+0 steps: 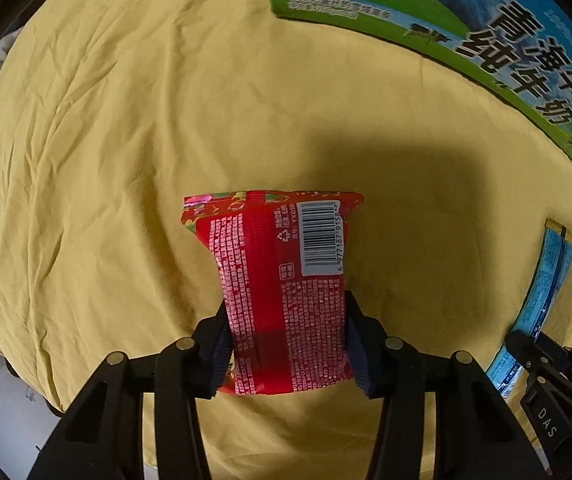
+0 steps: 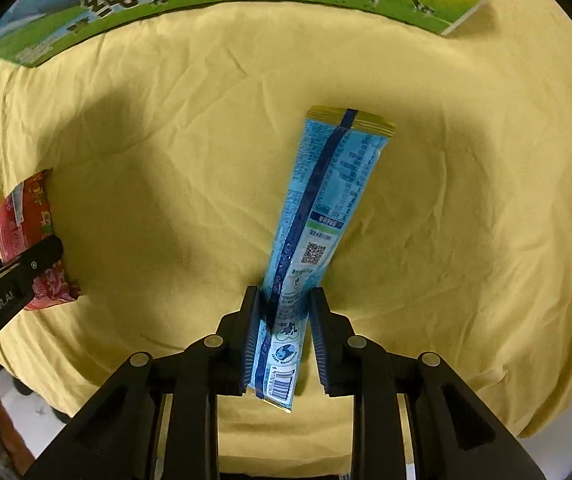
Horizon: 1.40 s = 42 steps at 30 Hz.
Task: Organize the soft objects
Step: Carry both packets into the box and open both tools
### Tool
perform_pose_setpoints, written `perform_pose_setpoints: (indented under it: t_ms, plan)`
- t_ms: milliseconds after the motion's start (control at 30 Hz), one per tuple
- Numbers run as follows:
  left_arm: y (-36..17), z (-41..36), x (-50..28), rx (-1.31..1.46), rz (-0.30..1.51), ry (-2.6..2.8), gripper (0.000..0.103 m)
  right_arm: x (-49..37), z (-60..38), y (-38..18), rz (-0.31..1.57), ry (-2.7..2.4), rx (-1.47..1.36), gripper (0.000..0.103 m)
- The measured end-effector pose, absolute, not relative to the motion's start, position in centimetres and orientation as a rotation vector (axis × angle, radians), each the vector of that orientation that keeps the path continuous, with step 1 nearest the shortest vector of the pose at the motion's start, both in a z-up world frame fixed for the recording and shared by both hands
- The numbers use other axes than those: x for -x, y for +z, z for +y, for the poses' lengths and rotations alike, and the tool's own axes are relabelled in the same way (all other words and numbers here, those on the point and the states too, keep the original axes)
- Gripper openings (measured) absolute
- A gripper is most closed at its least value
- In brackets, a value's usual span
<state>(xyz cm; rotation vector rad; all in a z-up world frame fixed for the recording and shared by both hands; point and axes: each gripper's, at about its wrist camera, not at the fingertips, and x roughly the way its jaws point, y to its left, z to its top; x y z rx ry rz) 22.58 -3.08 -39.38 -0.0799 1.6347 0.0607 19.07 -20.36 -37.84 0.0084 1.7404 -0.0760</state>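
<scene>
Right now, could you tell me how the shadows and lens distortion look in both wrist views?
Left wrist view: a dark shadow lies on the yellow cloth beyond the red packet; the milk box bends along the rim. Right wrist view: shadows flank the blue sachet; corners are vignetted black.

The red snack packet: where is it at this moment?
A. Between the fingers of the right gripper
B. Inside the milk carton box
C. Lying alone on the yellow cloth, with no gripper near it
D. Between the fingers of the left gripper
D. In the left wrist view, the left gripper has its pads pressed on both sides of the red snack packet, while the right gripper holds the blue stick packet.
</scene>
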Motion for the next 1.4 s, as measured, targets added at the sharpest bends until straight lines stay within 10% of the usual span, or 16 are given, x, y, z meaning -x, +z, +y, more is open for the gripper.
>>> perform_pose_setpoints:
  t_ms: [967,1400]
  plan:
    - [-16.9,-7.5,-24.3,0.083,1.278,-0.201,0.044,-20.9,-21.2,-15.5,1.4,0.143,-0.093,0.013]
    - [-15.4,-5.6,-35.7,0.104,1.285,-0.194,0.044,-28.7,-21.1,-10.1,1.286,0.139,-0.137,0.013]
